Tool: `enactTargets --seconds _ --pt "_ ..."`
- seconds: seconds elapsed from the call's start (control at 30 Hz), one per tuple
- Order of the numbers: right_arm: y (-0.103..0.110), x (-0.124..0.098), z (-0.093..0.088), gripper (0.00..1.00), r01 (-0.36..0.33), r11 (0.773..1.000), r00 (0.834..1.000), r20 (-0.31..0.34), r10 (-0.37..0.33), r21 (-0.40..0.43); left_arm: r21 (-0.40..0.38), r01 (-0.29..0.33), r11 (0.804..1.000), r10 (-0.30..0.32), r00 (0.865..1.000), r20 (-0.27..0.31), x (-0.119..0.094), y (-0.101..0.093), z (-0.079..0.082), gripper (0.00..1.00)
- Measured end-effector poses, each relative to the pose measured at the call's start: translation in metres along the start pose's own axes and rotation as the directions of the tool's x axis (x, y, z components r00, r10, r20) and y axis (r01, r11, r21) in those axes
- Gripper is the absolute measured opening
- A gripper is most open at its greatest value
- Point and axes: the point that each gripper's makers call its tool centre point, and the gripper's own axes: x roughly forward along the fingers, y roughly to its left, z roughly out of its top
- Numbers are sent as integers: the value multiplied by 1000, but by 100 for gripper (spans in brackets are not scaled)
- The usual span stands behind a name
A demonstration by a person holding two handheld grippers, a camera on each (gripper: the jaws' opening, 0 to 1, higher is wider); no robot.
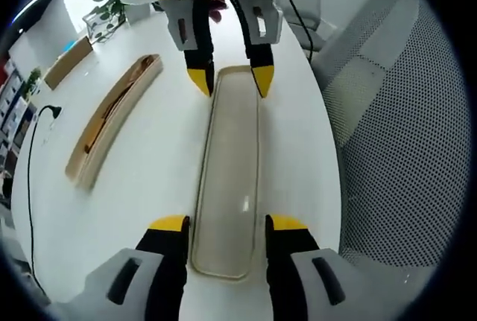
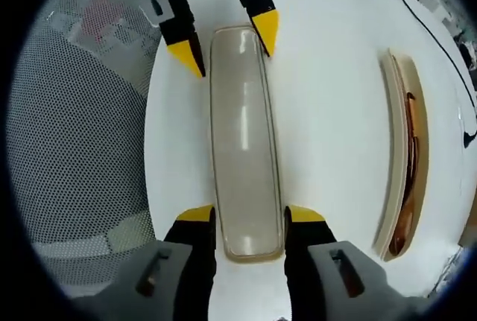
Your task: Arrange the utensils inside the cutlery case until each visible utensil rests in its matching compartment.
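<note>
One long, translucent, pale beige plastic lid (image 1: 227, 179) with rounded ends lies flat on the white worktop (image 1: 149, 179), close to the worktop's edge. It is the cover half of the cutlery case. In the right gripper view the same lid (image 2: 244, 161) runs straight away from the camera.

One left hand-held gripper (image 1: 226, 226) stands at the near end of the lid in the left gripper view, its two yellow-tipped black jaws spread wide, one on each long side of the lid; whether they touch it cannot be told. One right hand-held gripper (image 1: 230, 79) faces it at the far end, jaws likewise parted and straddling that end. In the right gripper view the right hand-held gripper (image 2: 250, 218) brackets the near end and the left hand-held gripper (image 2: 226, 42) the far end. Neither clamps anything.

Well apart from the lid, across bare worktop, lies one long beige tray (image 1: 112, 124), the other half of the case, roughly parallel to the lid. Slim brownish utensils (image 2: 411, 164) lie lengthwise inside the tray (image 2: 390, 187); their number and kind cannot be made out.

Beyond the worktop's edge beside the lid is one grey mesh chair back (image 1: 402, 127). One black cable (image 1: 31, 164) trails over the far side of the worktop, and one small green plant (image 1: 108, 1) stands at its far end.
</note>
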Motion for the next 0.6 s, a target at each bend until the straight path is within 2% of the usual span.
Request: enactTargets --seconds 0.03,0.13,0.17,0.23,0.37,0.43,0.6 --pt "-2 0 0 33 -1 1000 1000 12 1 -3 0 -1 1000 1 1000 3 0 0 0 43" --pt "0 -2 2 33 -46 996 997 63 41 82 15 -15 1000 15 1000 15 -1 3 1 46" --pt "0 -2 2 33 -56 995 997 66 51 79 23 -21 1000 20 1000 18 -1 4 1 47" --pt "1 -3 1 33 -88 992 994 79 81 91 75 -24 997 20 998 52 0 2 6 47" --pt "8 -7 -6 33 -194 961 979 94 178 198 112 -32 993 25 998 65 0 1 7 46" --pt "8 -8 -6 33 -217 952 973 122 194 215 146 -43 988 32 997 77 0 2 10 47" --pt "19 -9 -15 33 -285 922 958 105 266 263 184 -47 982 32 996 88 1 1 13 44"
